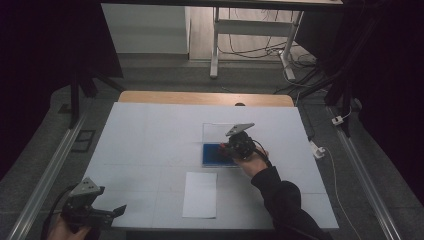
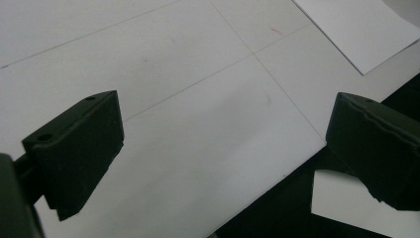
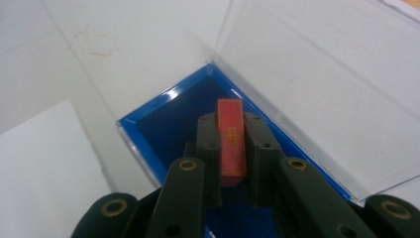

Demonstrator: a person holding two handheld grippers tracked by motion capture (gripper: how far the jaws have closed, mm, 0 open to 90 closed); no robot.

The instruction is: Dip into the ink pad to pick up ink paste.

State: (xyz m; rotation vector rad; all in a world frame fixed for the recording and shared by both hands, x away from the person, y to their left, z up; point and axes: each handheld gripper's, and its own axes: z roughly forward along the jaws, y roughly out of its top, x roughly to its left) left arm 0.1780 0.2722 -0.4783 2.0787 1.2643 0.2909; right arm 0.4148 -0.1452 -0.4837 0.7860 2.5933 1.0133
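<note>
From above, your right gripper [image 1: 226, 148] sits over the blue box [image 1: 212, 155] near the middle of the white table [image 1: 150, 145], with the box's clear lid [image 1: 216, 131] lying open just behind it. A white sheet [image 1: 200, 194] lies nearer you. Your left gripper [image 1: 116, 212] rests at the table's near left corner.

In the left gripper view, your jaws stand wide apart with nothing between them, above the table edge.

In the right gripper view, your jaws are clamped on a slim red block [image 3: 231, 136], over the blue box's interior. Its long axis runs straight away from you along the jaws. A small gold mark sits on its top face; too small to read.
</note>
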